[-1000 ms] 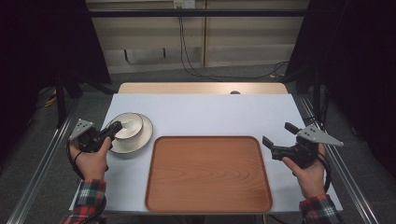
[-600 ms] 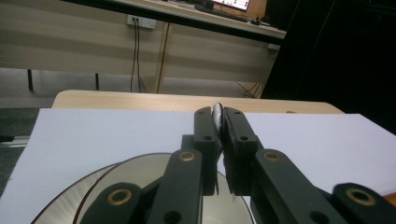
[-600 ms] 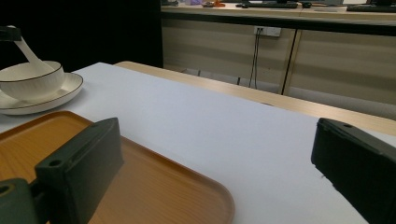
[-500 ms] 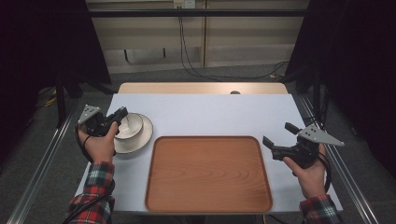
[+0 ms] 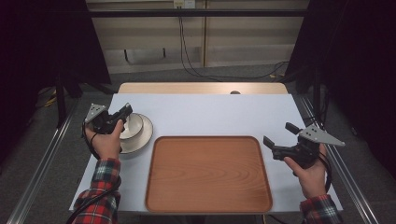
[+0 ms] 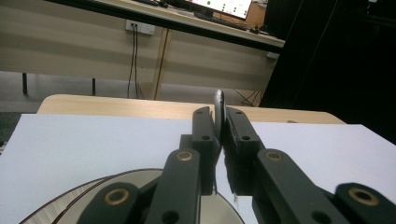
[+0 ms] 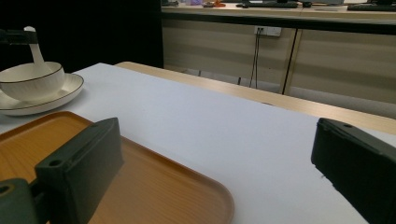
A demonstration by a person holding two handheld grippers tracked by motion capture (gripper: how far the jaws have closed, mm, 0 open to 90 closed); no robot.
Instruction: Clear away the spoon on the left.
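Left gripper view: the left gripper (image 6: 220,128) is seen with its black jaws pressed together on the handle of a white spoon (image 6: 218,108), which stands upright between the pads above a bowl. High view: the left gripper (image 5: 125,111) is held over a white bowl (image 5: 133,125), itself set on a white plate (image 5: 142,135) at the left of the white table top (image 5: 210,112); the spoon's lower end is hidden here, so contact with the bowl cannot be told. A wooden tray (image 5: 208,173) is laid just beside the plate, at the near middle. The right gripper (image 5: 279,136) is held at the tray's right edge, jaws spread wide, nothing between them.
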